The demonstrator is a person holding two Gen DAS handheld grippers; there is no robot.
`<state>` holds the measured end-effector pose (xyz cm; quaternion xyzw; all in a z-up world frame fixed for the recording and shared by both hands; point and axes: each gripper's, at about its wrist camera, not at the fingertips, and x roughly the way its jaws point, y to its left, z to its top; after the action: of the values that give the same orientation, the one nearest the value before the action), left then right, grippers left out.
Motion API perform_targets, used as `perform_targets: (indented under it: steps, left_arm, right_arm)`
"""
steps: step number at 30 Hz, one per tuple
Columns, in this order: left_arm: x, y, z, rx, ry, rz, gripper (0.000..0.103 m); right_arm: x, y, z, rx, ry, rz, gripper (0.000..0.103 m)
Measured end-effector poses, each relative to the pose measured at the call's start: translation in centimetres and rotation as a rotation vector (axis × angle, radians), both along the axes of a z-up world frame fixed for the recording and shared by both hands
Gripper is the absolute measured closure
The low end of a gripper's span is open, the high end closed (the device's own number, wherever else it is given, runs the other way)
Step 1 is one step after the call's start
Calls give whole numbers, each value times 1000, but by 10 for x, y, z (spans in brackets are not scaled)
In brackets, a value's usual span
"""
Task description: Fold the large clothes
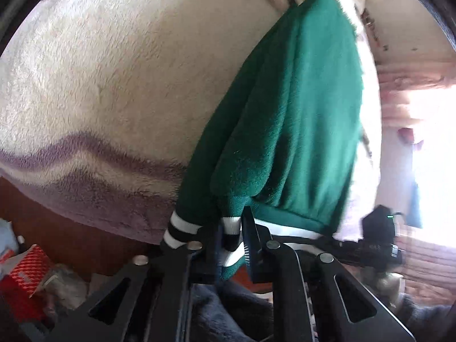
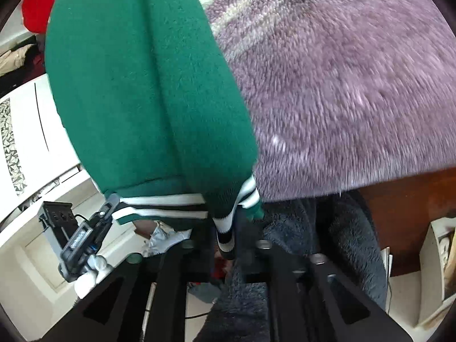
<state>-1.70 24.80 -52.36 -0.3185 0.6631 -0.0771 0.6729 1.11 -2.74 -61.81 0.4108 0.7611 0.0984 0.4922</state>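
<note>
A green fleece jacket (image 1: 285,114) (image 2: 142,85) with black-and-white striped ribbing lies on a cream and purple fuzzy blanket (image 1: 114,71) (image 2: 342,85), its hem toward me. My left gripper (image 1: 230,242) is shut on the striped hem and cuff (image 1: 229,228) at one lower corner. In the right wrist view, my right gripper (image 2: 228,242) is shut on the striped ribbing (image 2: 225,228) at the other corner. Each gripper also shows from the side in the other view: the right gripper (image 1: 379,239) and the left gripper (image 2: 85,233).
Dark grey fleece (image 1: 228,313) (image 2: 342,242) hangs below the grippers. A red patterned box (image 1: 25,273) and clutter sit low on the left by the brown bed frame (image 2: 413,199). White cabinets (image 2: 28,142) and a red cloth (image 2: 40,5) stand beyond the jacket.
</note>
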Motion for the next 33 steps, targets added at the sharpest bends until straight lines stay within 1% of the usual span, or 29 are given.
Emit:
perform_targets:
  steps: [1,2,3,5,7,8,9,10,13,15,16,18,19,20,21,22,23,24,25,27,28,30,32,33]
  left_arm:
    - [1,3,4,-5,-27,2,69]
    - [3,6,5,-5,-57,9,58]
    - [8,7,4,14,-67,19,33]
    - [13,10,-7,8,-77,16,31]
    - [29,0,-27,9,-57,-29,31]
    - [38,-5,-34,-3,-61,-52,31]
    - [45,-8,-39,-13,-58,-69,31]
    - [49,-11,-43,-12,-56,-93,31]
    - [51,-20,-42,-4,-89,-154,30]
    - [51,-29,-36,6,-113,-175,30]
    - [50,-33,-34,12,-123,-188,30]
    - [46,-33,-30,11,-138,-181,30]
    - [48,-35,-31,19,-141,-176,32]
    - [48,-38,-32,22,-141,-173,35]
    - [47,-39,-29,40,-138,-168,51]
    - [43,-35,-26,50,-135,-164,63]
    - [40,-32,-22,43,-141,-156,71]
    - [36,-29,-17,41,-141,-142,84]
    - [33,-28,-11,32,-140,-122,89]
    - [24,-29,4,15,-140,-92,91]
    - [18,-32,12,12,-136,-92,91]
    - [6,-35,27,3,-123,-95,92]
    - [-2,-38,39,-12,-95,-96,92]
    - [-2,-44,44,-22,-77,-81,92]
  right_arm:
    - [1,-4,0,15,-25,-17,51]
    - [2,-9,2,33,-67,-38,43]
    - [3,-11,0,47,-84,-45,38]
    - [3,-13,-12,63,-89,-60,38]
    - [4,-9,-28,115,-93,-87,38]
    - [3,-8,-30,147,-93,-113,36]
    - [-7,-5,-44,174,-96,-128,33]
    - [-8,-3,-49,188,-102,-140,31]
    - [-15,0,-55,236,-119,-171,31]
    - [-22,0,-53,318,-137,-217,31]
    - [-26,-1,-51,350,-154,-224,33]
    - [-31,2,-51,354,-168,-222,33]
    - [-32,4,-55,361,-160,-234,34]
    - [-31,11,-59,368,-148,-252,34]
    - [-30,17,-62,376,-144,-265,38]
    - [-30,20,-62,368,-141,-260,58]
    - [-31,23,-61,368,-137,-258,66]
    - [-33,24,-58,376,-133,-276,71]
    - [-37,25,-52,372,-128,-285,75]
    - [-45,26,-38,375,-127,-300,78]
    - [-52,25,-28,372,-117,-313,80]
    - [-65,23,-11,353,-114,-305,80]
    - [-79,25,4,355,-97,-293,81]
    - [-81,21,10,349,-82,-293,81]
